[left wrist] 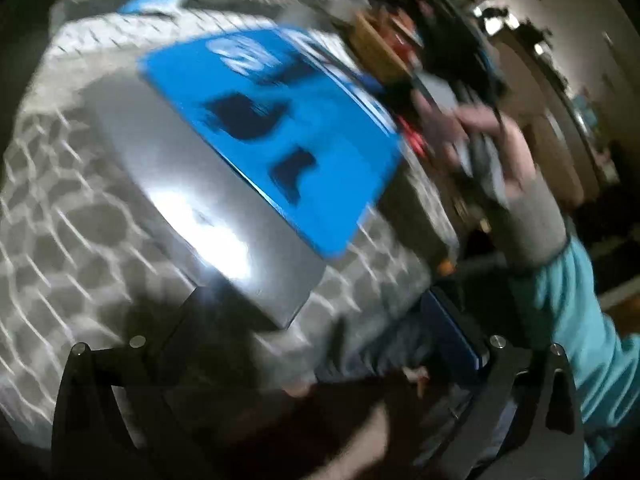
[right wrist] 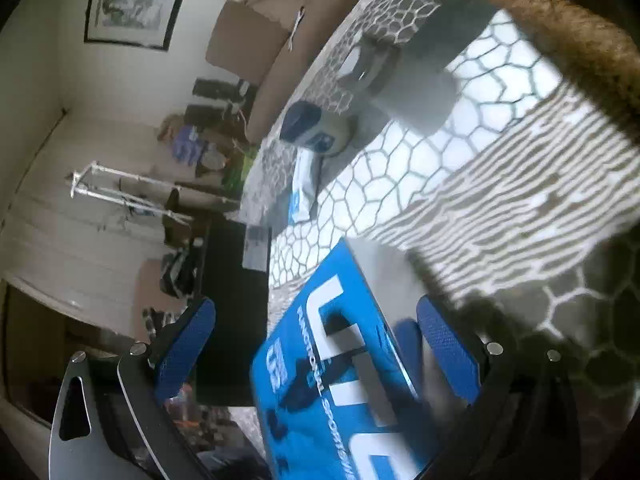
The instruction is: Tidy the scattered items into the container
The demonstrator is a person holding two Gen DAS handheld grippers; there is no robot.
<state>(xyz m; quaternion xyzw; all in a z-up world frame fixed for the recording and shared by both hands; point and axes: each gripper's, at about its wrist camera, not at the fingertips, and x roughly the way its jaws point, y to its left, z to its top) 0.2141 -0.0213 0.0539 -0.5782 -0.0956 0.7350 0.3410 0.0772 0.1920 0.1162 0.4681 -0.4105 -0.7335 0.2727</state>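
1. Left wrist view, heavily motion-blurred. A flat bright-blue packet with white lettering and dark figures (left wrist: pixel 272 136) lies partly on top of a flat grey glossy slab (left wrist: pixel 208 216); both rest on a table covered by a grey cloth with a white honeycomb and stripe pattern (left wrist: pixel 60 220).
2. Left gripper (left wrist: pixel 320 344): black fingers sit low in the frame, one blue pad (left wrist: pixel 452 328) visible at right. Dark blurred shapes fill the gap between the fingers, so I cannot tell whether the jaws are apart or closed on something.
3. A person's hand (left wrist: pixel 492 148) with a teal sleeve (left wrist: pixel 580 320) is at the right edge, gripping a dark blurred device.
4. No container can be made out for certain in this view.
5. Right wrist view. Right gripper (right wrist: pixel 320 344): jaws spread wide, blue textured pads (right wrist: pixel 184 344) well apart. The blue packet (right wrist: pixel 340 380) lies between them; neither pad presses on it.
6. Farther along the patterned cloth (right wrist: pixel 480 184): a white jar with a dark-blue lid (right wrist: pixel 312 128) and a white-and-blue sachet (right wrist: pixel 306 184) just beside it.
7. A brown woven rim (right wrist: pixel 560 28) crosses the upper right corner.
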